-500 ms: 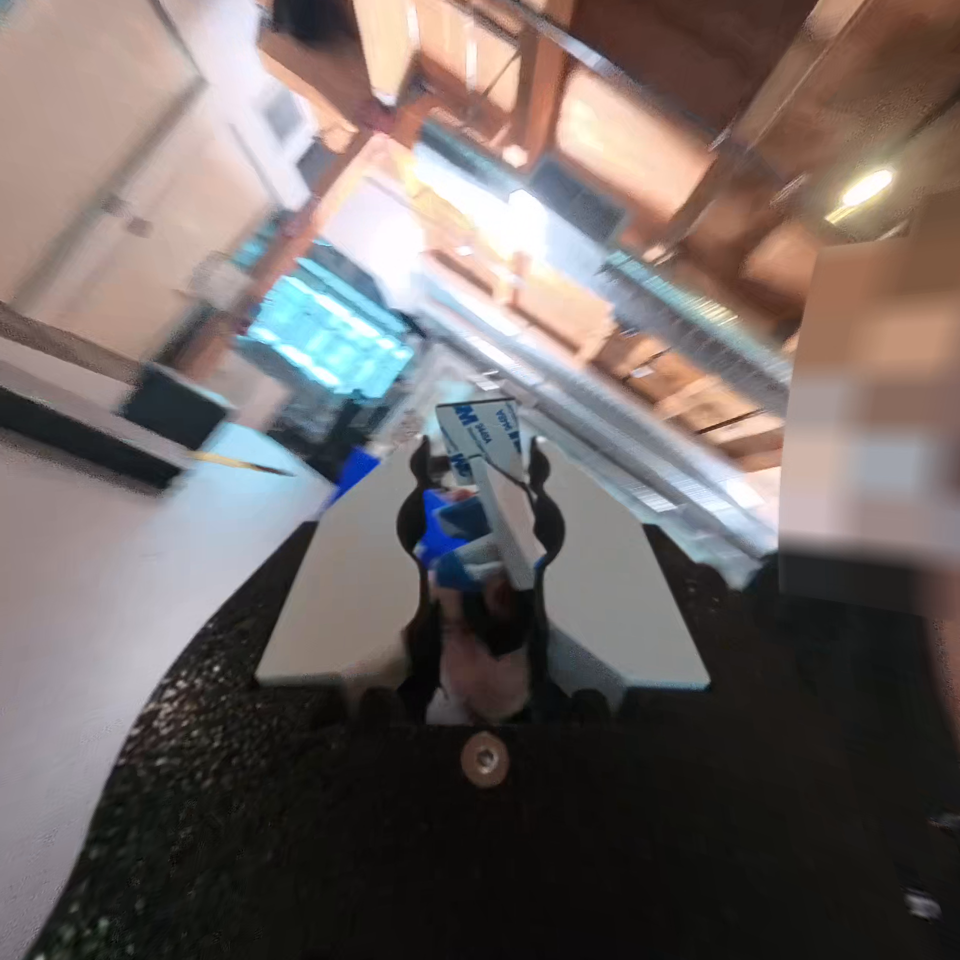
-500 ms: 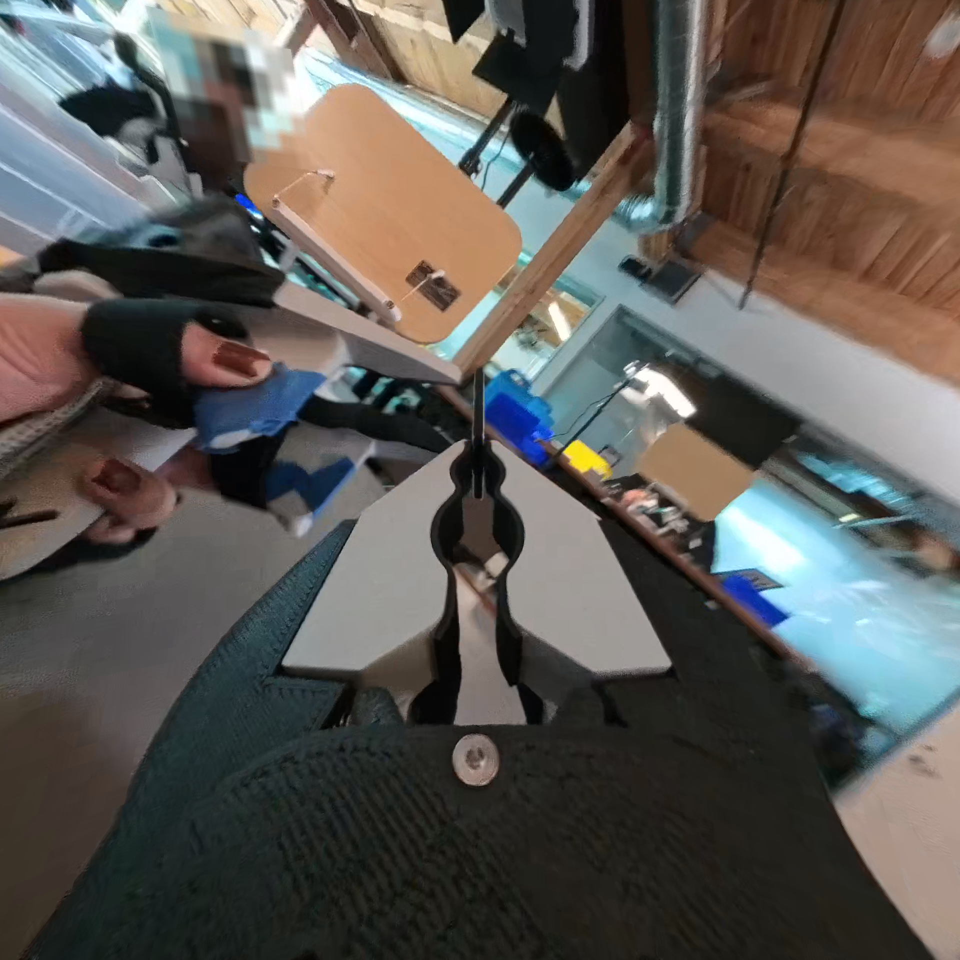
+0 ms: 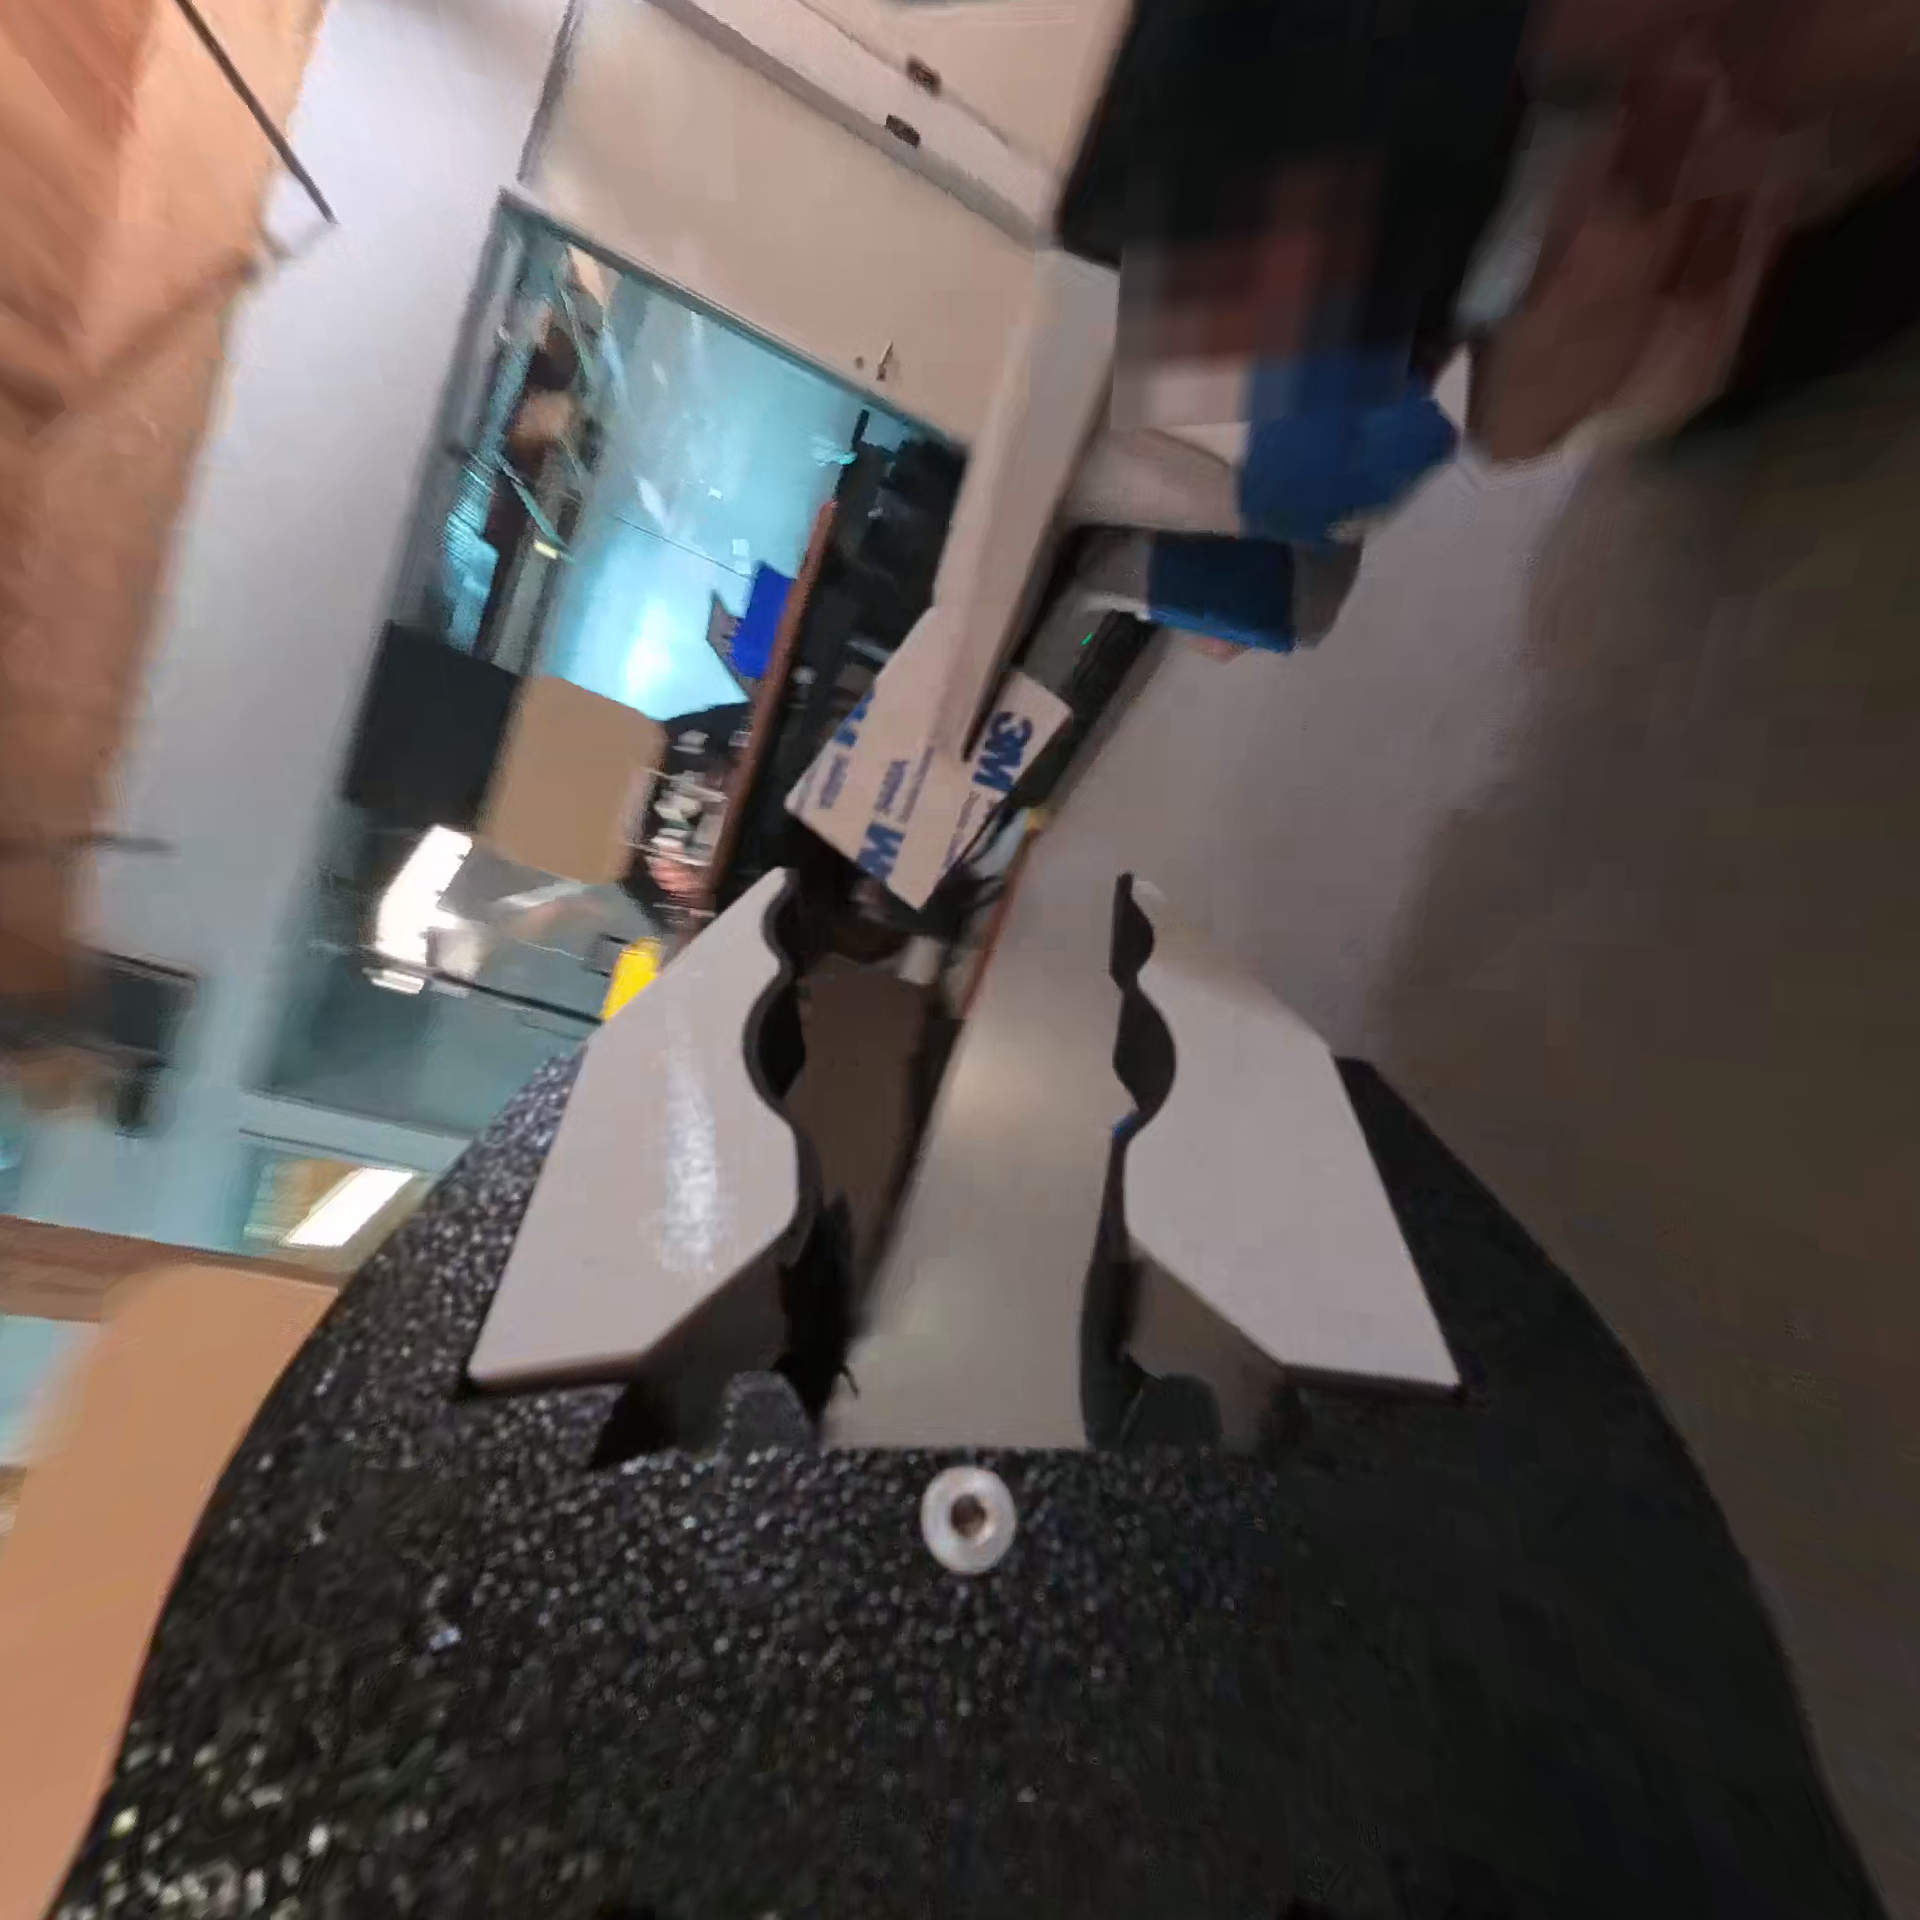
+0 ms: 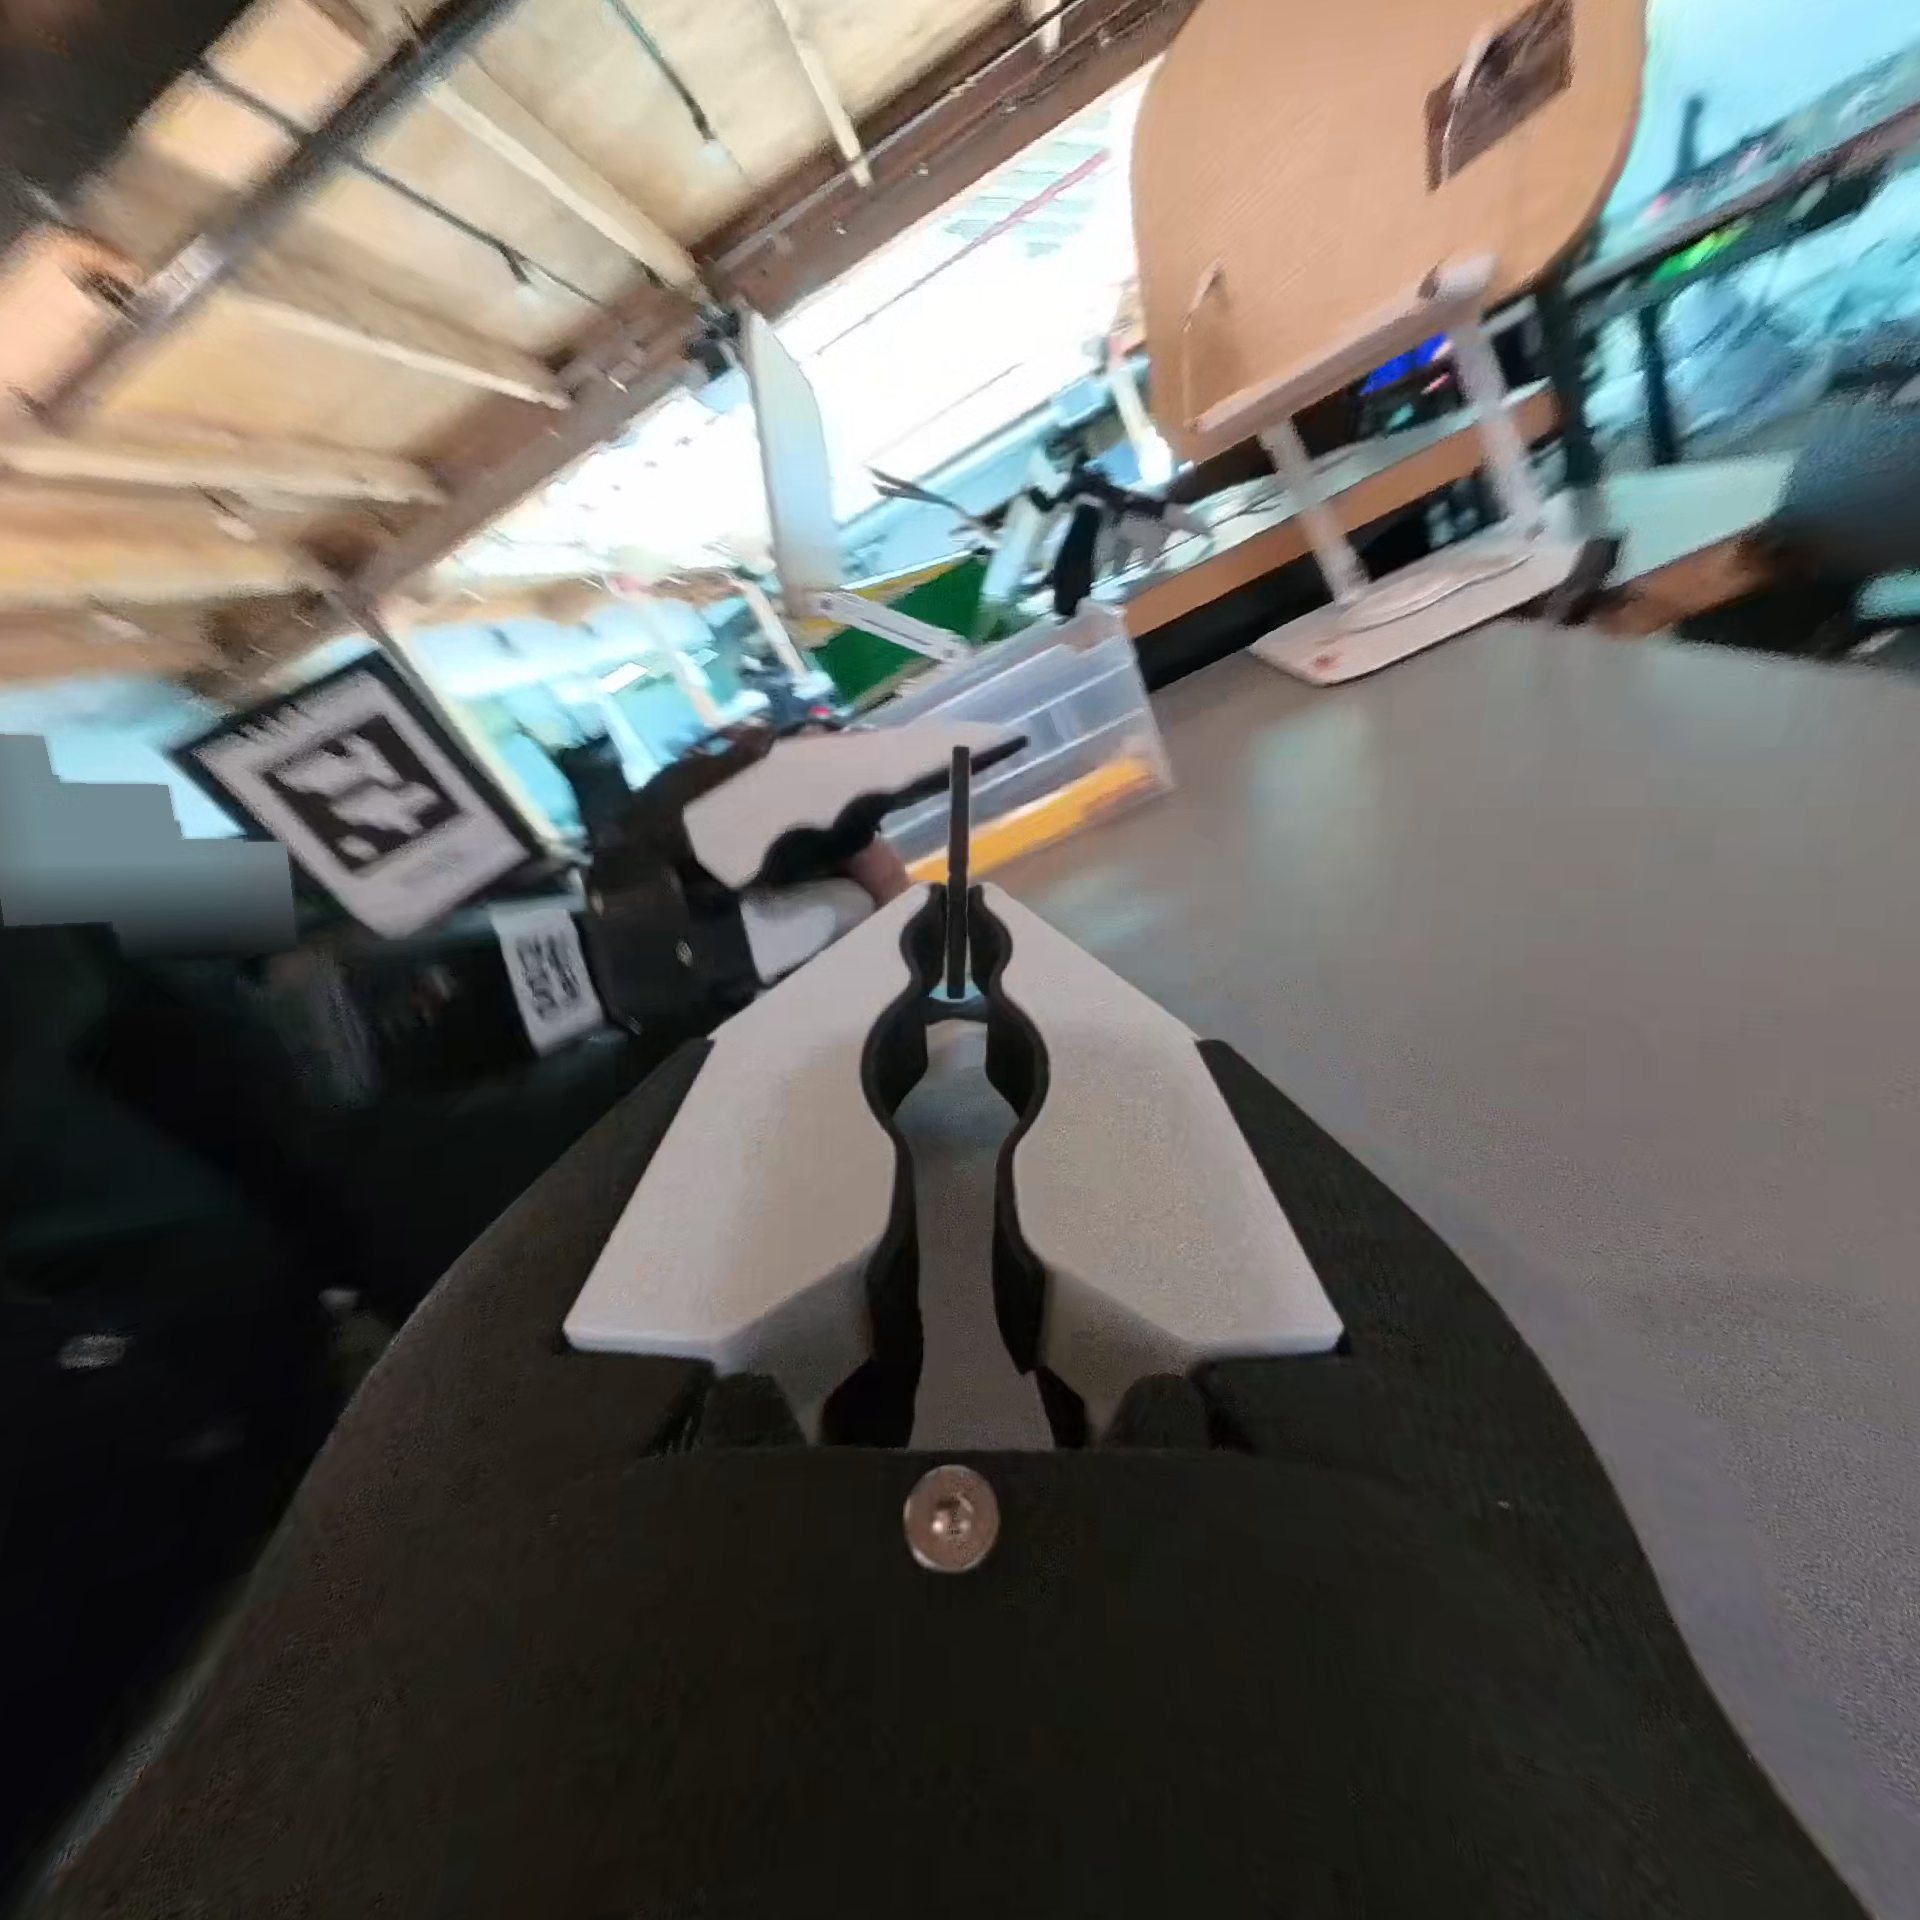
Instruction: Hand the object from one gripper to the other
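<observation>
Left wrist view, lower centre: left tongs, grey fingers on a black speckled body, spread wide apart, released, nothing between them.
Just past their tips, centre frame: the object, a flat pad with white printed backing paper, tilted, gripped at its upper edge by the right tongs, which reach in from the upper right.
Upper right, blurred: a hand with blue wrapping on the far tool.
Beyond, left of centre: a cardboard box and a glass-fronted opening.

Right wrist view, lower centre: right tongs, clenched on the object, which shows edge-on as a thin dark upright strip rising from the tips.
Just behind, left of centre: left tongs, parted.
Right half: grey tabletop.
Left, farther: a black-and-white marker board.
Upper right, far: a round wooden panel on a white stand.
</observation>
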Tool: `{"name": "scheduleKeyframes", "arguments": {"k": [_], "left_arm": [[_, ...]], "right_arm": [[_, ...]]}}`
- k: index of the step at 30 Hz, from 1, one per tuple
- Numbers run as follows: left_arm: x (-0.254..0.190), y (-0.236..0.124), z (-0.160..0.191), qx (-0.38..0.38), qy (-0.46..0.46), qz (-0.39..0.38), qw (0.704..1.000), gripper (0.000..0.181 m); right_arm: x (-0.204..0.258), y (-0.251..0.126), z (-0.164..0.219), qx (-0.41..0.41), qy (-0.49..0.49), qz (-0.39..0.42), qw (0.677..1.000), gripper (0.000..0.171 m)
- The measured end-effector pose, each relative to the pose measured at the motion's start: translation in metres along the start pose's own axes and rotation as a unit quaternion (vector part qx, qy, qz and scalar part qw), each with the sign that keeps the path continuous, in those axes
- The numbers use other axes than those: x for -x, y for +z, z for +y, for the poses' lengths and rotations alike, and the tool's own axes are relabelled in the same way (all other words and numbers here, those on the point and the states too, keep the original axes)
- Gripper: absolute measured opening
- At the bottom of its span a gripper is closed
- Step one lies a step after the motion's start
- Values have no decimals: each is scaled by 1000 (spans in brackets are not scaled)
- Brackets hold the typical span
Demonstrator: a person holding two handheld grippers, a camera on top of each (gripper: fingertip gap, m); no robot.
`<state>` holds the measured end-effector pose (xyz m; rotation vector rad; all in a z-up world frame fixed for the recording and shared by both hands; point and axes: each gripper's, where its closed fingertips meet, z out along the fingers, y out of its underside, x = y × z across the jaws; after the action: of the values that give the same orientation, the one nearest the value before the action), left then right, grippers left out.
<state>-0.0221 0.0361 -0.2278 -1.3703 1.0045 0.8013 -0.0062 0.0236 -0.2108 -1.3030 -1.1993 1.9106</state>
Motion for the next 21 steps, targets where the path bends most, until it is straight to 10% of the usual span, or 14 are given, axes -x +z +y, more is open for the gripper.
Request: {"name": "scheduleKeyframes", "arguments": {"k": [3, 12, 21], "left_arm": [[1, 0, -7, 33, 145, -51, 988, 52], [-2, -4, -19, 7, 186, -58, 981, 27], [18, -2, 13, 80, 78, -61, 992, 2]], "right_arm": [[5, -4, 2, 6, 108, -60, 992, 2], [2, -7, 5, 20, 209, -85, 974, 2], [-29, -17, -26, -94, 58, 54, 992, 53]]}}
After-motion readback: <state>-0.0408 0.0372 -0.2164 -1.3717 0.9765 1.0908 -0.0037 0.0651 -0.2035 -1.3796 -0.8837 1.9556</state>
